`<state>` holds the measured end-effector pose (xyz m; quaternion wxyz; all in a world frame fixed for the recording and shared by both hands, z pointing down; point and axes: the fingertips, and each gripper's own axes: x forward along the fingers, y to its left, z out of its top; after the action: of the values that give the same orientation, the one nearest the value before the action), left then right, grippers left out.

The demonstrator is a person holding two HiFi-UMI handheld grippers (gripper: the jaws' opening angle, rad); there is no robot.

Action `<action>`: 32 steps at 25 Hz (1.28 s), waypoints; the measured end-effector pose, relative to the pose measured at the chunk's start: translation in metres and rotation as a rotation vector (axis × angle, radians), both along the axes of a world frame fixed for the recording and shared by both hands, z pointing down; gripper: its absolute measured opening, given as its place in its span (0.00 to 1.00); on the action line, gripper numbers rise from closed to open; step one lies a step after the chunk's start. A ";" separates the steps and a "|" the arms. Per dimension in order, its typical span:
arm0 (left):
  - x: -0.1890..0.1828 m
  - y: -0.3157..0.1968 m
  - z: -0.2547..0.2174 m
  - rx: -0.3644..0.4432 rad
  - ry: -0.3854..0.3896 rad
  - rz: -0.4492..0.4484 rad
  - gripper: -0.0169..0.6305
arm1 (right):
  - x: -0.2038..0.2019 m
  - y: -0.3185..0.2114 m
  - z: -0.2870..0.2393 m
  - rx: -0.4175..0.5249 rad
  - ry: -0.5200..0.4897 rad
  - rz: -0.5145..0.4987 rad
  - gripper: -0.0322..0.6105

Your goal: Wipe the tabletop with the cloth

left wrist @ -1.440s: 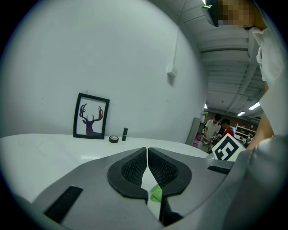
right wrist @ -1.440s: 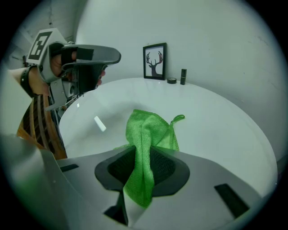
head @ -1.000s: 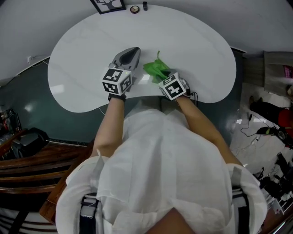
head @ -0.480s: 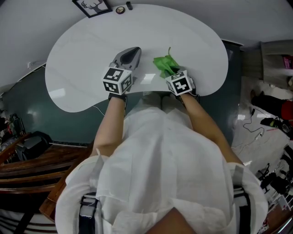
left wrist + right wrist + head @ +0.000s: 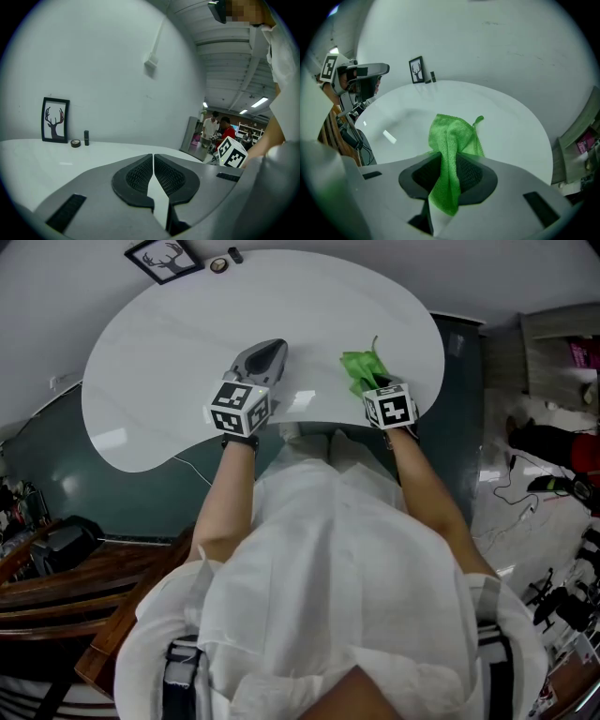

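Cloth (image 5: 361, 367): green crumpled microfibre, spread on the glossy white rounded tabletop (image 5: 187, 324) near its right front edge.
Right gripper (image 5: 447, 161): jaws nearly closed, pinching a fold of the cloth.
Left gripper (image 5: 153, 161): jaws pressed together with nothing between them, above the tabletop's front middle.

The green cloth (image 5: 454, 133) is a bright, nubbly microfibre rag, pinched in a bunched fold between the jaws of my right gripper (image 5: 450, 161). One end hangs back behind the pads. The rest fans out ahead of the tips onto the white, glossy, rounded tabletop (image 5: 506, 122), with a small loop sticking up at its far right corner.
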<state>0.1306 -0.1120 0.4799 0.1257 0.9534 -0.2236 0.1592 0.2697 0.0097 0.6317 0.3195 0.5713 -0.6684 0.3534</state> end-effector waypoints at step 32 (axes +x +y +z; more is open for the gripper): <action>-0.118 0.039 0.008 0.000 -0.014 -0.324 0.06 | 0.013 0.008 0.007 -0.028 0.085 0.043 0.19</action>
<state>0.0131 -0.0733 0.4875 0.1483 0.9037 -0.3752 0.1437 0.2824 0.0181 0.6384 0.3478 0.5956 -0.6367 0.3450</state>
